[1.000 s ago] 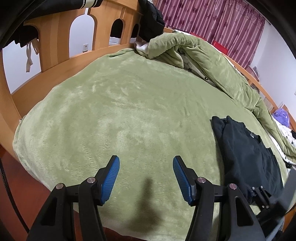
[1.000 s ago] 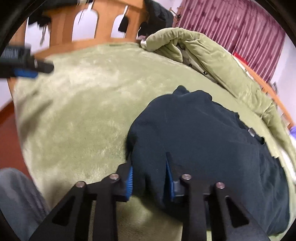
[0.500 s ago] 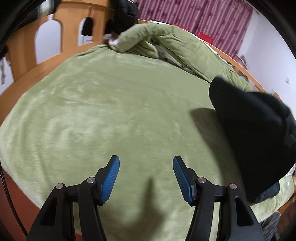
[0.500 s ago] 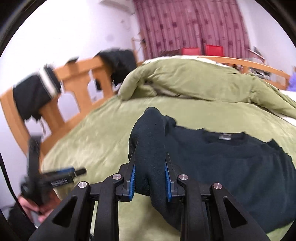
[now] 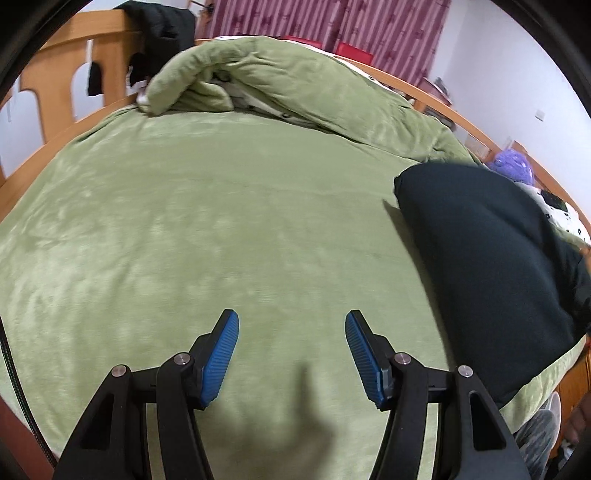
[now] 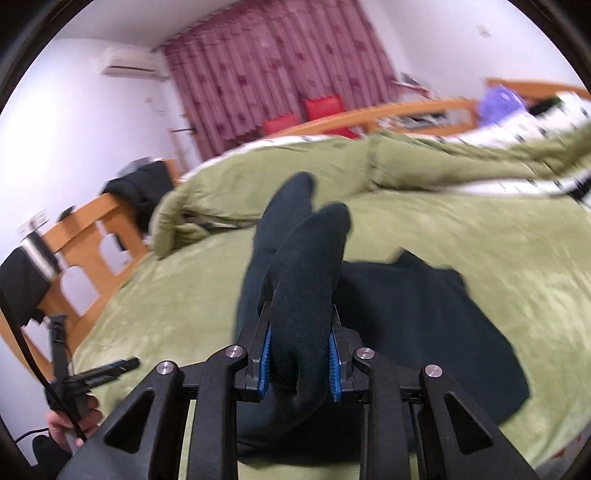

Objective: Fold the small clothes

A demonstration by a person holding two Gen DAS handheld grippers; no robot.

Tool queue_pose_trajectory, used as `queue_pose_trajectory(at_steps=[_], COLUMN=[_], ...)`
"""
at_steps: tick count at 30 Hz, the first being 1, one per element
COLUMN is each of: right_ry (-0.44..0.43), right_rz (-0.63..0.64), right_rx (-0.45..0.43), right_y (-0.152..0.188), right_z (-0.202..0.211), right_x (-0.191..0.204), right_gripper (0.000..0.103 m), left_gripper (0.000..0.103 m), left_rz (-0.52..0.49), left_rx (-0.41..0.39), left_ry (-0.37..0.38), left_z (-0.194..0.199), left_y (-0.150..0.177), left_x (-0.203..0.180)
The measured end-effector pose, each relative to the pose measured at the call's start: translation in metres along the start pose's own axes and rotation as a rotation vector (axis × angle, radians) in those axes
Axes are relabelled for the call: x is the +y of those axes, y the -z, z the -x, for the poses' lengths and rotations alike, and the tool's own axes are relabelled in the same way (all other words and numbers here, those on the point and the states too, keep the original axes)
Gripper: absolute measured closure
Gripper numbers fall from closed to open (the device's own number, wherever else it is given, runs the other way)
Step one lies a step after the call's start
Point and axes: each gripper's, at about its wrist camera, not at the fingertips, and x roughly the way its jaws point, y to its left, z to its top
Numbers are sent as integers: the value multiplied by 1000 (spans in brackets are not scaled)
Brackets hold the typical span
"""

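A black sweatshirt [image 6: 413,325] lies partly on the green bed cover [image 6: 480,236]. My right gripper [image 6: 300,363] is shut on a bunched edge of the sweatshirt and holds it lifted, the cloth standing up past the pads. In the left wrist view the lifted sweatshirt [image 5: 491,266] hangs at the right over the bed. My left gripper [image 5: 291,354] is open and empty above the green bed cover [image 5: 221,221], well left of the sweatshirt. The left gripper also shows in the right wrist view [image 6: 92,373], low at the left.
A rumpled green duvet [image 5: 295,85] lies across the far side of the bed. A wooden bed frame [image 5: 66,66] with dark clothes [image 5: 162,26] draped on it runs along the left. Maroon curtains [image 6: 280,66] hang behind. A purple object [image 5: 513,166] sits at the far right.
My right gripper has lifted the gripped sweatshirt edge up off the bed and swung it. My left gripper stayed open and turned rightward over the bed cover.
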Motion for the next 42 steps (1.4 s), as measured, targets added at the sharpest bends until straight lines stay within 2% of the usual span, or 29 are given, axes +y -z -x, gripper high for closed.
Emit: queue_pose_trajectory(at_steps=[4, 7, 12, 14, 16, 19, 32, 42], right_ry=[81, 102, 114, 143, 169, 164, 183, 156], right_rz=[-70, -106, -81, -50, -17, 8, 33, 58], right_rx=[61, 108, 141, 121, 101, 110, 140, 154], right_y=[19, 35, 43, 43, 41, 38, 37, 41], right_z=[-10, -17, -20, -13, -5, -1, 4, 20], right_x=[-46, -73, -95, -97, -99, -103, -113, -120], right_gripper=[80, 79, 69, 61, 60, 56, 47, 43], left_gripper=[45, 45, 45, 45, 45, 45, 45, 45], left_rz=[-31, -61, -111, -122, -122, -116, -157, -184], left_rx=[20, 34, 41, 39, 40, 44, 43, 38], left_ry=[23, 31, 35, 36, 40, 50, 72, 89], left_z=[-11, -18, -21, -20, -20, -24, -23, -21], left_y=[0, 1, 1, -1, -3, -6, -8, -6], left_x=[-25, -46, -69, -74, -78, -84, -120, -140])
